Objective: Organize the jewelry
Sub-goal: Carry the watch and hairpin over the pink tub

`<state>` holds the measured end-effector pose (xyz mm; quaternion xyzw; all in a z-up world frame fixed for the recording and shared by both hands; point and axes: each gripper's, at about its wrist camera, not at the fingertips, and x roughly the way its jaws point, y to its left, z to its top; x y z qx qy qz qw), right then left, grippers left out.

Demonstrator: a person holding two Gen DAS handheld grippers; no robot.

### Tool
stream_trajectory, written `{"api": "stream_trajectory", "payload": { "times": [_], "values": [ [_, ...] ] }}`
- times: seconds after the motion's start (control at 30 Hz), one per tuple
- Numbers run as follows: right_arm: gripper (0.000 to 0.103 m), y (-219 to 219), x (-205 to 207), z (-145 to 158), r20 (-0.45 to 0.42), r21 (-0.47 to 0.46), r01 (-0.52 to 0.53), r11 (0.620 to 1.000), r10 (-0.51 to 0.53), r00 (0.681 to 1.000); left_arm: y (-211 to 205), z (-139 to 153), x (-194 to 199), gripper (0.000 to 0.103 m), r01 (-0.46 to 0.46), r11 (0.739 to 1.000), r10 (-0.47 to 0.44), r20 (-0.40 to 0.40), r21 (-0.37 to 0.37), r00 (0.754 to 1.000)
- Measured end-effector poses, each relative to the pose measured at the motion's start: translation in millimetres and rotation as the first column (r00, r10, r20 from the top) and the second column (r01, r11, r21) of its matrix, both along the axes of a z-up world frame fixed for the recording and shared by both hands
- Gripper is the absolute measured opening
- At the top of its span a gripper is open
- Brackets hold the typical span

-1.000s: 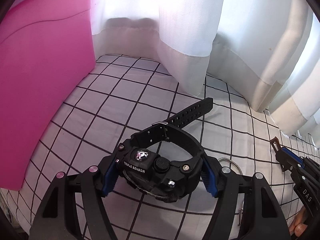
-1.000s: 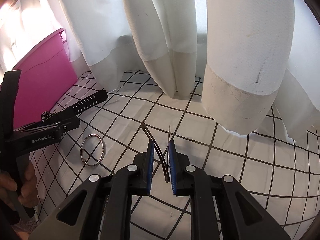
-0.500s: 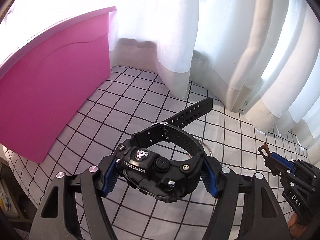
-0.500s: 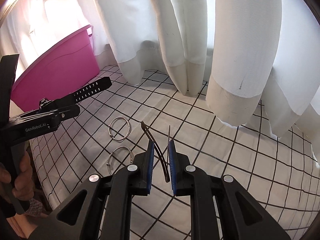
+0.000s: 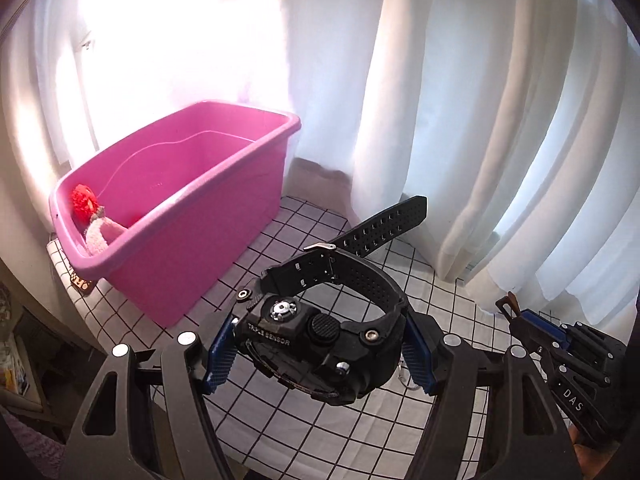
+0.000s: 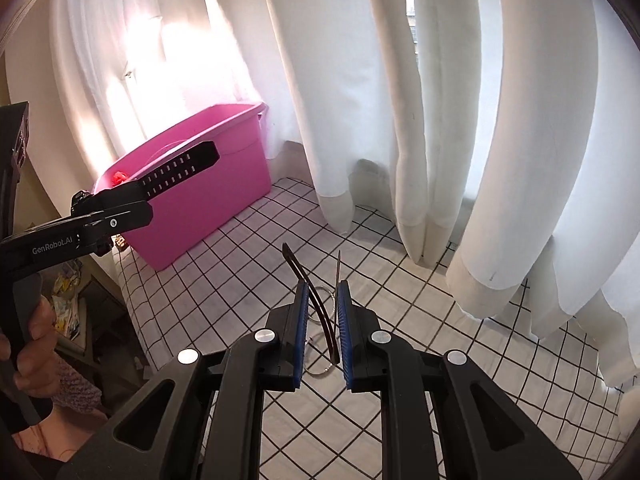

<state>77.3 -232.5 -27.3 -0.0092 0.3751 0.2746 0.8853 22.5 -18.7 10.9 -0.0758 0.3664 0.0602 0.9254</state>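
My left gripper (image 5: 316, 354) is shut on a chunky black wristwatch (image 5: 316, 344), its strap (image 5: 384, 222) sticking up and away, held well above the checked cloth. My right gripper (image 6: 322, 334) is shut on a thin dark curved hair clip (image 6: 316, 304) that stands up between the blue pads (image 6: 300, 332). Two silver rings (image 6: 320, 294) lie on the cloth under the right gripper. The pink tub (image 5: 176, 208) stands left of the watch; it also shows in the right wrist view (image 6: 200, 200).
A red-and-pink soft item (image 5: 90, 216) lies inside the tub. White curtains (image 6: 400, 100) hang along the back of the checked cloth (image 6: 400, 292). The table's left edge drops to a cluttered floor (image 6: 76, 300). The left gripper's arm (image 6: 76, 232) crosses the right view.
Both grippers have risen well above the cloth with their items still held. The tub's open top and its contents have come into view.
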Motion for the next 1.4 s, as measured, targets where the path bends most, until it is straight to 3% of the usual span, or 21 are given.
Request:
{"api": "stream_trajectory", "payload": {
  "times": [0.33,0.57,0.7,1.03,1.4],
  "values": [
    [0.014,106.5,31.7,68.8,0.088,0.068,-0.118,0.991,0.112,0.990,90.8,54.2,7.6,0.067,-0.099,0.995,0.097,0.107,0.017,0.990],
    [0.014,209.7,70.7,93.5,0.104,0.093,-0.190,0.977,0.180,0.978,178.0,60.0,35.7,0.068,-0.143,0.989,0.139,0.112,0.035,0.984],
    [0.014,262.7,98.9,97.8,0.073,0.098,-0.221,0.970,0.215,0.974,225.1,49.2,57.6,0.068,-0.158,0.987,0.156,0.069,0.028,0.985],
    [0.014,362.8,161.5,59.6,-0.077,-0.016,-0.257,0.966,0.255,0.964,279.1,-4.5,105.8,0.068,-0.139,0.990,0.136,-0.124,-0.015,0.983],
    [0.015,400.5,200.5,18.1,-0.198,-0.153,-0.235,0.960,0.203,0.959,294.3,-36.0,134.0,0.068,-0.117,0.992,0.099,-0.271,-0.053,0.958]
  ]
}}
